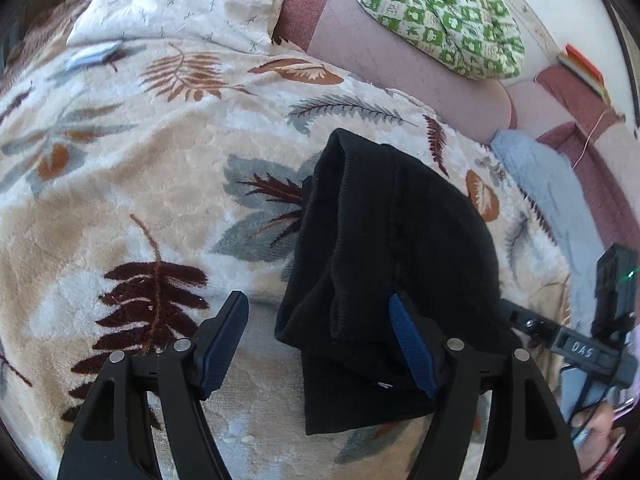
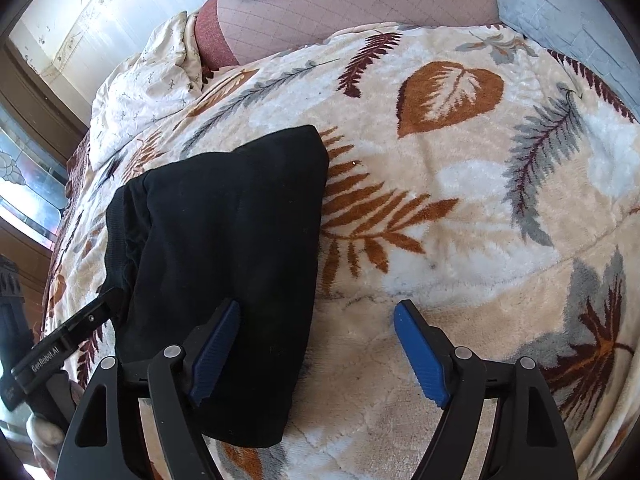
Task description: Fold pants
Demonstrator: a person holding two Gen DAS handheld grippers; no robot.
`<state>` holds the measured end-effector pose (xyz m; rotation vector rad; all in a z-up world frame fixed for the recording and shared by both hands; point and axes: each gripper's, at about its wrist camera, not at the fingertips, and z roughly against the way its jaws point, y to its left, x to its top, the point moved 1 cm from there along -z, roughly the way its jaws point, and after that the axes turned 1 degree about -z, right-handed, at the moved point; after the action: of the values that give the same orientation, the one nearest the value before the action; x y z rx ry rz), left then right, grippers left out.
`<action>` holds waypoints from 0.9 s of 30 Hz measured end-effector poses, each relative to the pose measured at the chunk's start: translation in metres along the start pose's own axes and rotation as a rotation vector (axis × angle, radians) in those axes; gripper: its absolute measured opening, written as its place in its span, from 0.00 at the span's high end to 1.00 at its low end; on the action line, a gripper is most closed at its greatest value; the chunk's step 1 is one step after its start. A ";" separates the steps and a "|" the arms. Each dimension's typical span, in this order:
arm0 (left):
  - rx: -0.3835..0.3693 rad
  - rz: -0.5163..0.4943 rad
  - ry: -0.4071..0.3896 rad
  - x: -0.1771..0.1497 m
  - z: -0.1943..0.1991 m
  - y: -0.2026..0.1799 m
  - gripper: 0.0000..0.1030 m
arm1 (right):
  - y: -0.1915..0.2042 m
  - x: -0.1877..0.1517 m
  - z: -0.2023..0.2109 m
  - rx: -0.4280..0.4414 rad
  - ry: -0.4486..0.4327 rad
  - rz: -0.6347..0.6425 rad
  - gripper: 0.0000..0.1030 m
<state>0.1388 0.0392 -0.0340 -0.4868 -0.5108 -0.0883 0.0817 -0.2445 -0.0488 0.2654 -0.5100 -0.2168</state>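
Pants (image 1: 384, 264), black and folded into a compact bundle, lie on the leaf-patterned blanket (image 1: 132, 184) that covers the bed.

Left gripper (image 1: 324, 344): jaws spread apart and released. The blue pad of one finger (image 1: 412, 352) stands over the near part of the bundle; whether it touches the cloth cannot be told. The other finger hangs over bare blanket, just beside the bundle's edge. The pads do not press on the fabric from both sides.

Right gripper (image 2: 320, 344): jaws spread wide and released. One blue pad (image 2: 216, 348) stands at the near edge of the pants (image 2: 224, 248), overlapping the fabric in view. The other pad (image 2: 420, 352) is over bare blanket (image 2: 460, 208), well clear of the garment. Nothing is clamped.

Each wrist view shows the opposite gripper at the frame edge: the right unit at the far right of the left view, held by a hand (image 1: 600, 428); the left unit at the lower left of the right view, its finger tip at the ribbed waistband side of the bundle.

Farther back, a white crinkled quilt (image 1: 180, 4) lies bunched at the head of the blanket. A pink and maroon padded surface (image 1: 400, 64) sits beyond it. A pale blue cloth (image 1: 540, 176) lies at the blanket's edge. A green-and-white patterned cloth (image 1: 440, 16) rests on the padded surface, farthest away.
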 end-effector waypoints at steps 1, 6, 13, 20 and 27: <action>-0.047 0.057 0.005 0.002 0.001 0.010 0.30 | -0.001 0.002 0.002 0.014 -0.004 -0.001 0.19; -0.204 0.229 0.024 0.010 -0.002 0.044 0.30 | -0.006 0.011 0.003 0.115 -0.001 -0.039 0.19; -0.270 0.212 0.055 0.013 -0.014 0.035 0.28 | -0.009 0.028 -0.011 0.215 0.014 -0.125 0.19; -0.277 0.139 0.098 0.002 -0.025 0.007 0.21 | -0.003 0.025 -0.033 0.273 0.070 -0.170 0.18; -0.282 0.042 0.071 -0.010 -0.034 -0.020 0.00 | 0.010 0.021 -0.039 0.305 0.071 -0.161 0.14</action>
<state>0.1411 0.0053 -0.0561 -0.7671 -0.4197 -0.1379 0.1201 -0.2335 -0.0689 0.6106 -0.4511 -0.2852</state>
